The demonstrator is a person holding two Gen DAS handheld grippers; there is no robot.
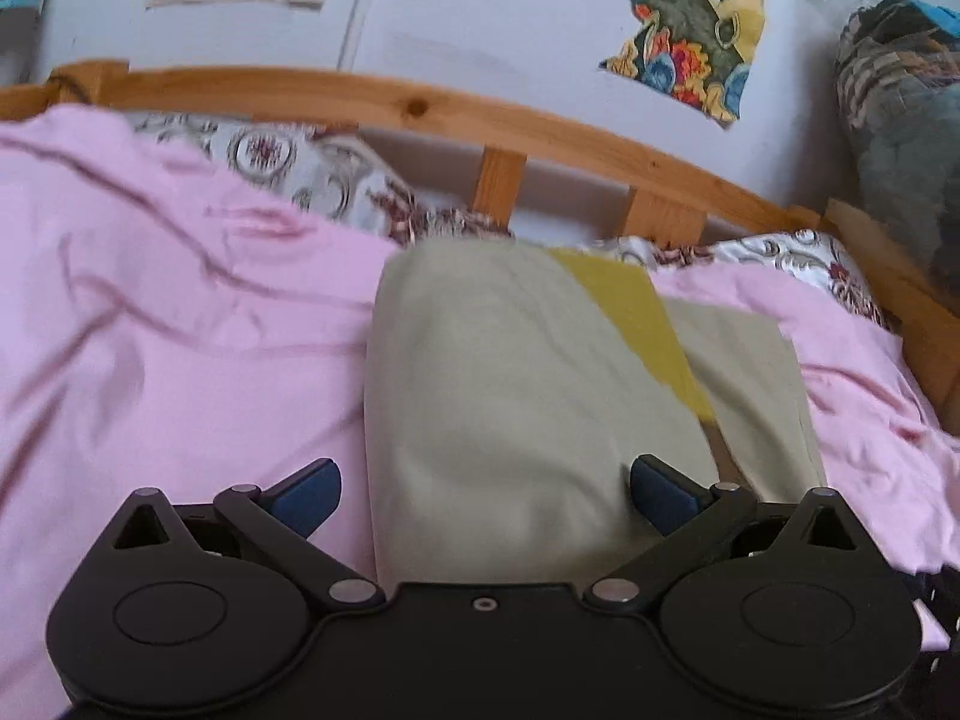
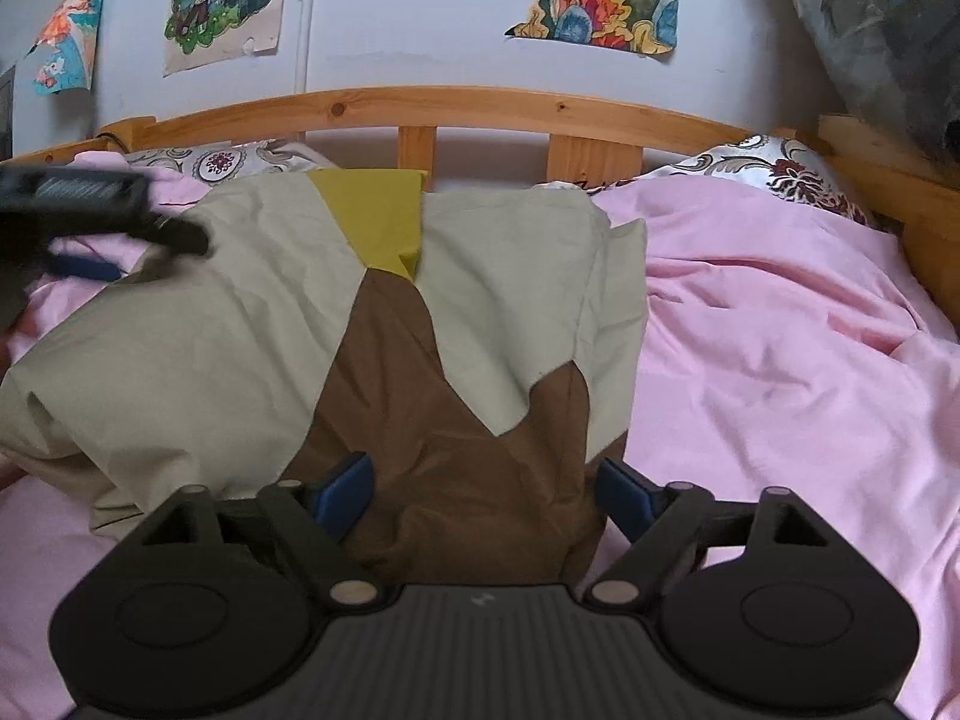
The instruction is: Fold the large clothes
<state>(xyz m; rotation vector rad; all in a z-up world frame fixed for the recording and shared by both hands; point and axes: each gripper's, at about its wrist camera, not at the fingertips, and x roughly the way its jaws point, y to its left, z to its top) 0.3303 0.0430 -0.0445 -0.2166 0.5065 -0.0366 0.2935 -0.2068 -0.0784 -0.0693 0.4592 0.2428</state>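
- The garment [image 2: 198, 324] I'm folding lies in a loose fold on the pink sheet [image 2: 780, 360], roughly mid-bed; it is beige with a brown panel and a mustard patch near its far edge.
- From my right wrist camera, its right edge runs down just beside my right gripper [image 2: 480, 495], and its far edge stops just short of the wooden headboard [image 2: 480, 102].
- My right gripper's jaws stand wide apart, with the brown panel between the blue pads [image 2: 348, 492], which don't press it.
- My left gripper [image 1: 485, 495] also has its jaws spread; beige cloth bulges between the pads, but I see no clamp on it.
- From the right wrist camera, the left gripper shows as a dark blur at the garment's left edge.
- Open room: bare pink sheet stretches to the right of the garment and, in the left view, to its left as well.
- Patterned pillows [image 2: 774, 168] sit against the headboard beyond the sheet.
- Hidden: the garment's near hem is cut off behind both gripper bodies, and its shape I can't make out.
- A dark bundle [image 1: 900, 138] at the far right is cropped and unclear.
- Drawings [image 2: 225, 0] are stuck to the wall; I can read no writing or labels anywhere.
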